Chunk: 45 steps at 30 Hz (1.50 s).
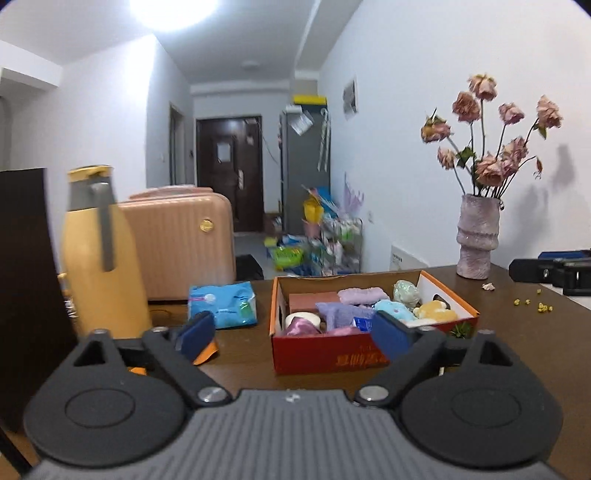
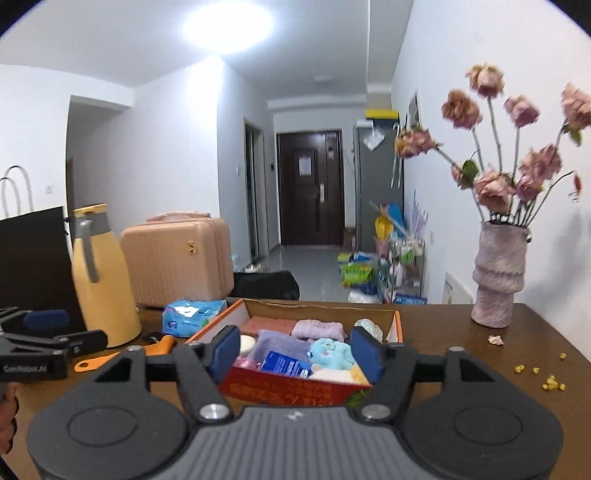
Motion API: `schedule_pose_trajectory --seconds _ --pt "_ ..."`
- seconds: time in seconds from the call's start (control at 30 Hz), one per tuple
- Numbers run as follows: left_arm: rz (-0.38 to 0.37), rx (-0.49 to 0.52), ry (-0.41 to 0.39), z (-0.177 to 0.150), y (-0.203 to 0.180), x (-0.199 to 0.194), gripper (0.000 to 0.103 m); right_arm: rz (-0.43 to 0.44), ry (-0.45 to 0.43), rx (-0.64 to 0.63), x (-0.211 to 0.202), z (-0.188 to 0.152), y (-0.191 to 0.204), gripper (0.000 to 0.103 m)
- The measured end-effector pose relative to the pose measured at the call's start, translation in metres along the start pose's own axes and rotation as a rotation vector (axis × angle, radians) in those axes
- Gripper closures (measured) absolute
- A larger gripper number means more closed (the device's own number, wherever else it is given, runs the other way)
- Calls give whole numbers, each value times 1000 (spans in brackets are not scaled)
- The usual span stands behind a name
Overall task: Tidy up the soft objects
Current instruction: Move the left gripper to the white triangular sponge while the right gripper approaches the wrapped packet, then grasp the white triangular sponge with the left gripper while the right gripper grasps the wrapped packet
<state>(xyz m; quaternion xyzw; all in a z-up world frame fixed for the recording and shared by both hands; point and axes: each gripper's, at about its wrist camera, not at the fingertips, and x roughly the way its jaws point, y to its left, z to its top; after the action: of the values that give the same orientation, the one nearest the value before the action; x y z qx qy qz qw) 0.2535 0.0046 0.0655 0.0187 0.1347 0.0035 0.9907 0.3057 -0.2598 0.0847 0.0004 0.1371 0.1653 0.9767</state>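
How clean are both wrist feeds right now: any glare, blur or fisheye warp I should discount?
Left wrist: ceiling light blown out, yellow jug smeared by blur, walls bowed. Right wrist: the same glare overhead, dried flowers soft at the warped edge, red box fairly sharp.

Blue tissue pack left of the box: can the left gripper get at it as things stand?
Probably yes. The left gripper is open and empty, and the tissue pack lies flat on the table just ahead of its left finger. The yellow jug and box flank it, but nothing covers it.
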Motion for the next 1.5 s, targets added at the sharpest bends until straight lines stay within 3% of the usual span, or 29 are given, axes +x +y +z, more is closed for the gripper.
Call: schedule_pose_trajectory --seconds 0.17,0.33,0.43,0.7,0.97,1.2,1.37,1.4,1.43,1.5 --pt "46 -14 -5 -35 -7 -50 2 -1 0 -34 -47 -43 19 28" --pt "49 -25 23 -67 -9 -82 0 -27 9 39 -84 -83 25 26" --pt "49 -28 67 -78 -7 -86 0 -39 33 67 -92 -101 21 26" --pt "24 -20 75 -79 -15 -79 0 -78 60 92 -91 -111 10 26" --pt "-35 15 128 -77 -36 -26 0 -86 152 103 -32 -117 -11 27" --pt "-58 35 142 -66 -54 37 0 -80 262 105 71 -119 -37 28" --pt "-84 33 164 -59 -66 82 0 -85 334 83 120 -119 -44 32" --pt "-94 36 171 -58 -69 90 0 -71 357 85 126 -120 -45 36" --pt "-107 40 181 -57 -72 98 0 -59 377 81 131 -120 -45 52" --pt "-148 42 197 -54 -80 116 3 -80 363 42 133 -119 -44 60"
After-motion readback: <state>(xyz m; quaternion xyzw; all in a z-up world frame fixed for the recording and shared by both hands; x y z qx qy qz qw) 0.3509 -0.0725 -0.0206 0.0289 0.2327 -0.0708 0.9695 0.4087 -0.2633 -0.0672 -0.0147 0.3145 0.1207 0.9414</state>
